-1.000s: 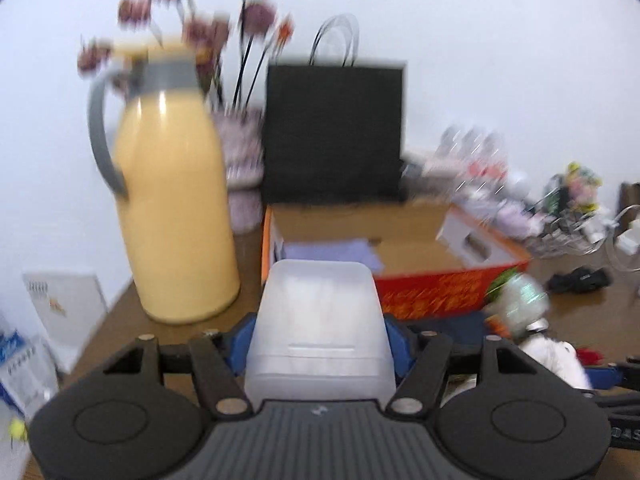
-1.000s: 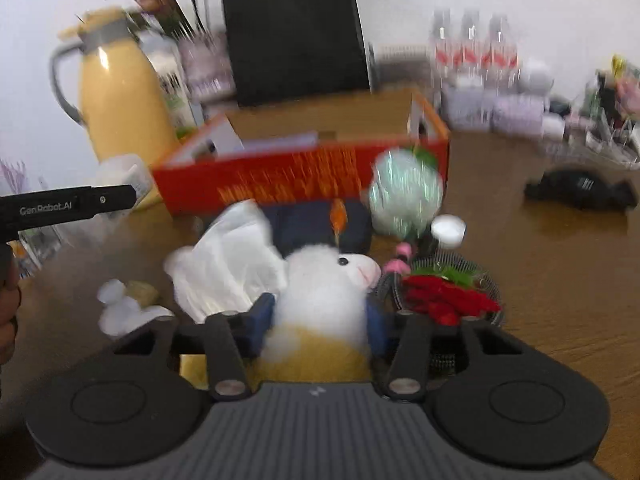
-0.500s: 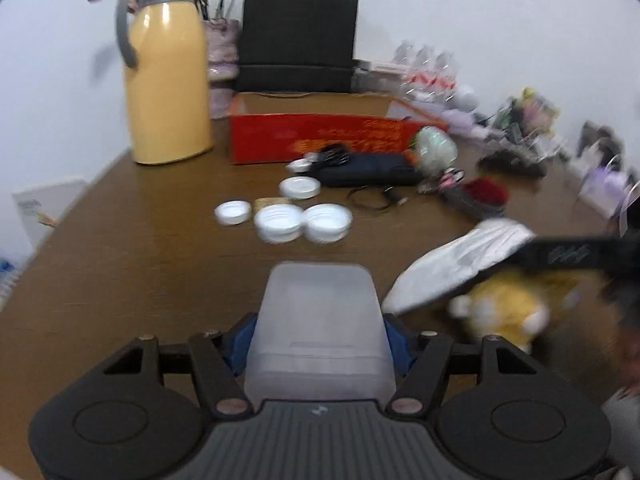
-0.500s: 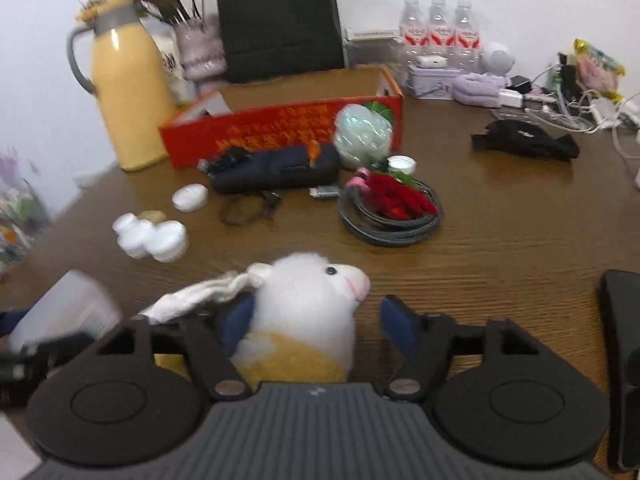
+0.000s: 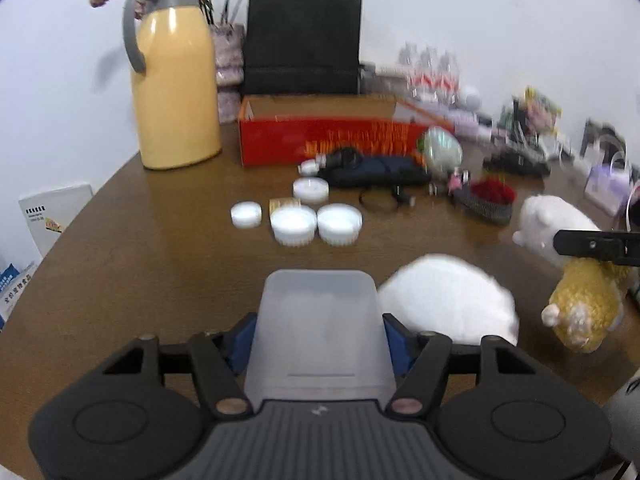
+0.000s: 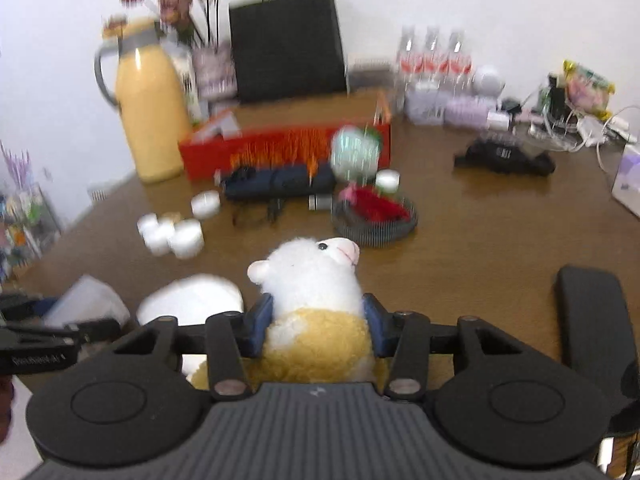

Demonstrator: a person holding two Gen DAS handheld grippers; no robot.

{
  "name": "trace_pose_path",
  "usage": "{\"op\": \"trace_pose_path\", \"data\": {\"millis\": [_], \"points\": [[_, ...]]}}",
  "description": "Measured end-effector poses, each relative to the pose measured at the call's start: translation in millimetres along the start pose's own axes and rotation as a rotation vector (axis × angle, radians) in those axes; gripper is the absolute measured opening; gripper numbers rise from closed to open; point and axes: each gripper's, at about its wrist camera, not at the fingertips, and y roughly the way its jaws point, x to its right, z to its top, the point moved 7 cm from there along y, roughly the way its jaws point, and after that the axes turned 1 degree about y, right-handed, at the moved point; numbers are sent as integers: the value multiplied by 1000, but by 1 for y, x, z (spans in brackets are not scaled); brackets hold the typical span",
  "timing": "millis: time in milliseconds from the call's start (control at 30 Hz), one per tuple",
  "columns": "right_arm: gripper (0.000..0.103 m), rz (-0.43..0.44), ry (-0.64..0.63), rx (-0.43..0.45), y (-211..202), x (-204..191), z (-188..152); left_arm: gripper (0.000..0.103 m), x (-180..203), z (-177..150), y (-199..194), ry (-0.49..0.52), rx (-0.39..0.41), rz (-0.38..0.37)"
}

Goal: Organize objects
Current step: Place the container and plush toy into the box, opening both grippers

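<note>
Left wrist view: left gripper [image 5: 318,338] clamped across a translucent plastic box [image 5: 320,332], blue pads pressed flat on both side walls, open top facing forward, presumably kept level as a bin ready for filling. Low over the wooden table [image 5: 120,272], well short of the red cardboard box [image 5: 324,136]. Just beside the plastic box, a crumpled white cloth [image 5: 448,300]; between it and the red cardboard box, a cluster of white lids [image 5: 312,220].

Right wrist view: right gripper [image 6: 318,330] closed around the yellow body of a plush alpaca [image 6: 316,300], jaws having just been closing, pads sunk into the fluff, white head poking out forward. Grip on the body rather than the head, likely for a steadier hold on a soft thing. Toy carried near the plastic box, well short of the red cardboard box, possibly bound for either.

Yellow thermos jug [image 5: 176,76] and black paper bag [image 5: 302,40] standing beside and behind the red cardboard box, apparently out of play.
</note>
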Motion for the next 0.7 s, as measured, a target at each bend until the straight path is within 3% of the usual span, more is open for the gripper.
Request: {"op": "trace_pose_path", "data": {"millis": [133,267,333,433,533,633,700], "points": [[47,69,24,97,1,1,46,64,-4,58,0,30,81,-71],[47,68,18,189,37,-1,138,64,-15,153,28,50,143,-97],[47,66,29,187,76,3,189,64,-21,204,64,38,138,-78],[48,34,70,123,149,13,238,64,-34,255,139,-10,74,8],[48,-45,89,65,221,26,255,64,-44,269,220,-39,-50,36],[48,-84,149,-52,280,39,244,64,-53,256,278,-46,-194,84],[50,-156,111,-111,304,39,232,64,-54,250,295,-35,-192,114]]}}
